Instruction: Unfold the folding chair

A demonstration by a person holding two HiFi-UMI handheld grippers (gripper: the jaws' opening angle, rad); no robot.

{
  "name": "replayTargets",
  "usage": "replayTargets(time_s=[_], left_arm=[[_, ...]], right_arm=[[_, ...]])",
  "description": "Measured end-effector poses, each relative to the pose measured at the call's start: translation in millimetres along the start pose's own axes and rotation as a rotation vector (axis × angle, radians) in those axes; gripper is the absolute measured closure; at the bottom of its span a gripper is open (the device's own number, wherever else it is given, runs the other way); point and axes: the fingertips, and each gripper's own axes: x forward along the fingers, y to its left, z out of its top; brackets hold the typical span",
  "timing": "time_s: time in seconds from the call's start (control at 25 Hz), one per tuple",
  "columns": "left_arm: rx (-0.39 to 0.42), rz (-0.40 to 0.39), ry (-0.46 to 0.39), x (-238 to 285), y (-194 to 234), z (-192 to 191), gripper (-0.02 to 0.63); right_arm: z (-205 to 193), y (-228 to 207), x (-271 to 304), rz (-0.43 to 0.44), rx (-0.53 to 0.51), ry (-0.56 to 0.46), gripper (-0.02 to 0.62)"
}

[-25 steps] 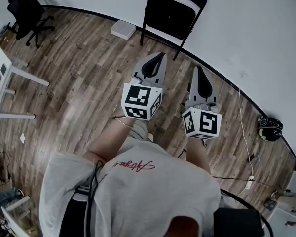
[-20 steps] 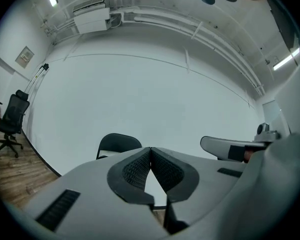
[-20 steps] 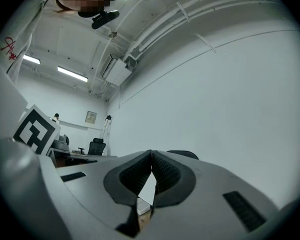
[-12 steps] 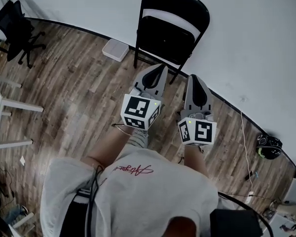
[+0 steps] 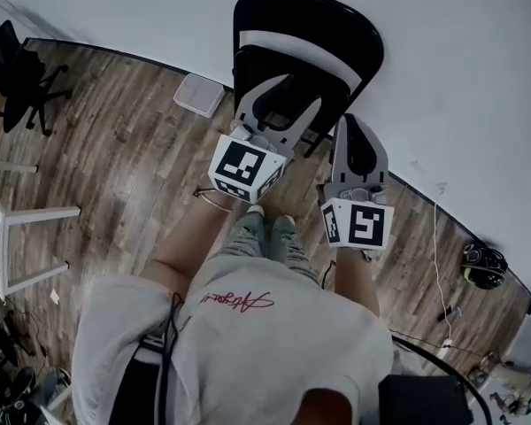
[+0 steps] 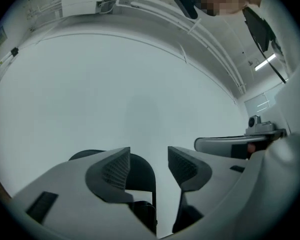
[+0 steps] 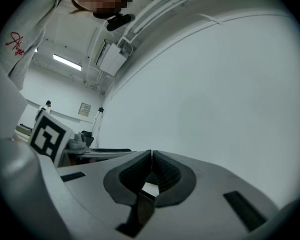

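Observation:
A black folding chair (image 5: 336,25) stands folded flat against the white wall at the top of the head view. My left gripper (image 5: 280,98) hangs in front of its folded seat with its jaws opening and nothing pressed between them. In the left gripper view the chair's back (image 6: 142,173) shows through the gap of the left gripper (image 6: 149,158). My right gripper (image 5: 356,120) is shut and empty, just right of the left one, near the chair's right side. The right gripper view shows the right gripper (image 7: 151,156) with pads together, facing bare wall.
A white box (image 5: 199,94) lies on the wood floor left of the chair. An office chair (image 5: 18,69) and a white table (image 5: 26,220) stand at the far left. Cables and a dark object (image 5: 482,264) lie at the right by the wall. The person's feet (image 5: 270,228) are below the grippers.
Both grippers and the person have moved forward to the chair, which now looms closer. The left jaws have gone from shut to spread apart. The right jaws stay shut.

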Motion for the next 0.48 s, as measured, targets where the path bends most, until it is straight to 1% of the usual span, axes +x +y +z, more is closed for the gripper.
replayTargets(time_s=[0.04,0.08,0.12,0.2,0.32,0.36,0.48], left_arm=[[-0.004,-0.024,0.015,13.1,7.8,-6.7,0.359],[0.004,-0.050,0.050,26.6,16.3,-17.2,0.352],[0.030,-0.081,0.102,40.7,25.2,-31.5,0.324],[0.119,-0.174,0.238,69.5,41.9,-70.1,0.291],[0.217,-0.354,0.476,103.6,64.7,-139.8,0.243],[0.268,-0.399,0.557,111.8,74.5,-164.6,0.233],[0.505,-0.509,0.806,124.9,106.6,-240.9,0.232]], right_arm=[[-5.8,-5.0,4.6,0.004,-0.006,0.016,0.578],[-10.9,-9.7,7.6,0.007,-0.008,0.029,0.578],[-15.2,-14.3,9.1,0.008,-0.005,0.038,0.578],[-22.4,-23.3,8.2,0.001,0.011,0.052,0.578],[-37.8,-35.6,2.7,-0.010,0.059,0.073,0.578],[-44.7,-39.8,1.6,-0.015,0.066,0.084,0.578],[-64.8,-51.0,-0.9,-0.044,0.060,0.125,0.578]])
